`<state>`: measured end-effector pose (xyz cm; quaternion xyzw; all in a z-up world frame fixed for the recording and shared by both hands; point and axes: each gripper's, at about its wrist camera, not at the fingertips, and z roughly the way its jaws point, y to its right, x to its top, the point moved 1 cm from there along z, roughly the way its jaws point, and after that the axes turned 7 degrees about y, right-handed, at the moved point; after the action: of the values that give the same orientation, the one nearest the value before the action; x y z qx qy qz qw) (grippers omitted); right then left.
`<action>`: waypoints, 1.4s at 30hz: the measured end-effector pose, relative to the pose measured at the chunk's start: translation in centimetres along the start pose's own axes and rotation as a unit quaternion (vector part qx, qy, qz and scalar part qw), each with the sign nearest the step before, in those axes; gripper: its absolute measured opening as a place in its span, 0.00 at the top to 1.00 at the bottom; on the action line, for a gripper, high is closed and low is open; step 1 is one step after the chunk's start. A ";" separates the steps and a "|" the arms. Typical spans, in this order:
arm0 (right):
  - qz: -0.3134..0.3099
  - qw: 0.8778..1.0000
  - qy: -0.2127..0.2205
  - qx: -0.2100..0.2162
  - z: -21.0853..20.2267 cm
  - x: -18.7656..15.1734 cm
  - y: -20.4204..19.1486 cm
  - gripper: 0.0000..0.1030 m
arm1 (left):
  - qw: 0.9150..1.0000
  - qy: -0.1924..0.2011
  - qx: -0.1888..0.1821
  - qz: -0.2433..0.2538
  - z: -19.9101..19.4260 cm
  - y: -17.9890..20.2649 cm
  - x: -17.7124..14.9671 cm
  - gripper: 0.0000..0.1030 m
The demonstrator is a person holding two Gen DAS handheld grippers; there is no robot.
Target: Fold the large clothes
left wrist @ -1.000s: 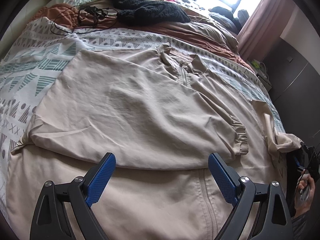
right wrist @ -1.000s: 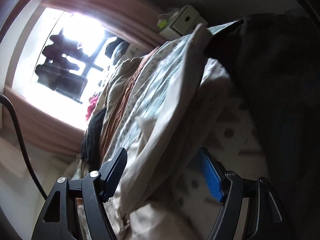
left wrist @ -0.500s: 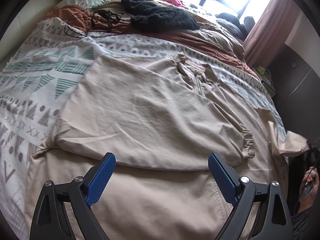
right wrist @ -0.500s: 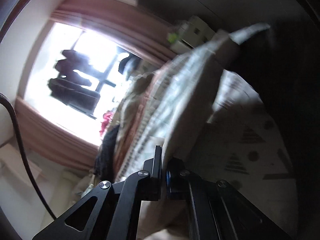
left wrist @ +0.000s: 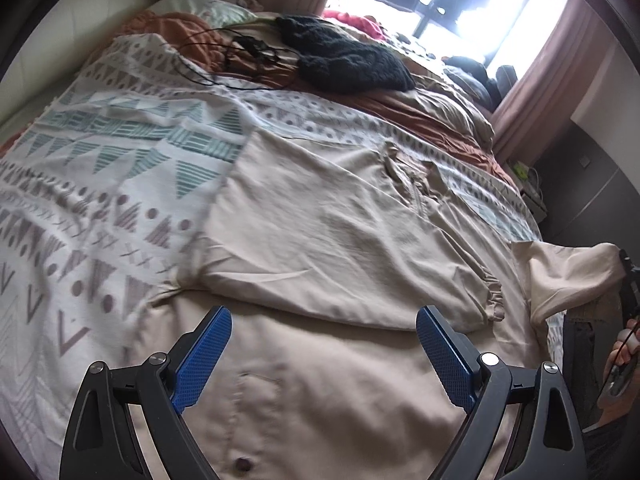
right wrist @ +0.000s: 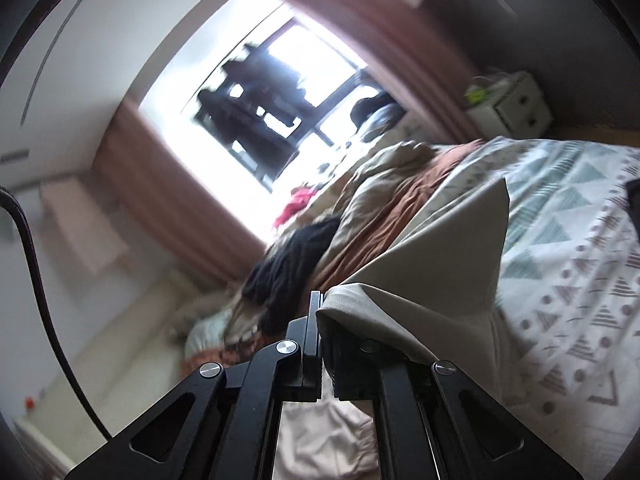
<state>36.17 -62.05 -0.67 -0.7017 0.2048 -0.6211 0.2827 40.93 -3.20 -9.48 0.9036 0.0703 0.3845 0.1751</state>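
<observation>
- The large beige cotton garment (left wrist: 320,248) lies spread flat on the patterned bed cover (left wrist: 100,184), so I can fold it part by part.
- My right tool (right wrist: 320,320) is fully closed on the garment's sleeve (right wrist: 432,280), lifted off the bed cover, I think for folding inward.
- My left tool (left wrist: 324,356) is wide open above the garment's lower part, holding nothing.

Beige garment (left wrist: 340,240) spread on bed (one sleeve (right wrist: 432,264) lifted).

The garment (left wrist: 328,240) lies spread on the patterned bedspread (left wrist: 112,184) — knitted sweater (left wrist: 344,60) and cables (left wrist: 240,52) behind it.
</observation>
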 end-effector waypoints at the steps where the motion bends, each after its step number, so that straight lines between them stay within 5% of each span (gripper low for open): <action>1: -0.008 1.000 -0.008 0.002 0.5 -0.7 -0.6 0.96 | 1.000 0.001 0.002 -0.002 -0.3 -0.5 0.1 0.09; 10: -0.059 0.992 -0.105 0.027 5.8 -7.6 -5.8 0.96 | 0.999 0.008 0.028 -0.034 -2.6 -6.0 0.4 0.09; 14: -0.079 0.979 -0.184 0.025 9.3 -12.5 -6.9 0.96 | 0.999 0.008 0.033 -0.038 -2.8 -6.9 0.3 0.09; 18: -0.108 0.943 -0.312 -0.035 13.0 -19.8 -6.3 0.89 | 0.999 0.005 0.029 -0.039 -2.5 -6.6 0.2 0.09; 19: -0.103 0.932 -0.346 -0.043 13.7 -21.7 -5.9 0.83 | 0.999 0.005 0.027 -0.038 -2.5 -6.4 0.2 0.09; 20: -0.095 0.923 -0.369 -0.047 13.9 -22.9 -5.6 0.66 | 0.999 0.004 0.024 -0.035 -2.4 -6.1 0.2 0.09; 21: -0.093 0.921 -0.375 -0.048 13.7 -23.4 -5.7 0.54 | 0.999 0.003 0.022 -0.031 -2.3 -5.6 0.1 0.09; 26: -0.054 0.931 -0.361 -0.025 11.1 -21.8 -5.6 0.32 | 1.000 -0.003 0.008 -0.006 -1.5 -2.7 0.1 0.09; 32: -0.012 0.941 -0.337 -0.025 8.7 -19.4 -4.5 0.31 | 1.000 -0.008 -0.015 0.022 -0.3 2.2 0.4 0.09; 42: 0.035 0.954 -0.290 -0.072 5.1 -14.5 2.7 0.31 | 0.993 -0.033 -0.053 0.097 3.8 14.1 -1.2 0.11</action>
<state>39.27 -54.11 -13.76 -0.8624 0.1823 -0.3644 0.3005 42.69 -17.58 -7.48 0.9076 -0.0442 0.3733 0.1872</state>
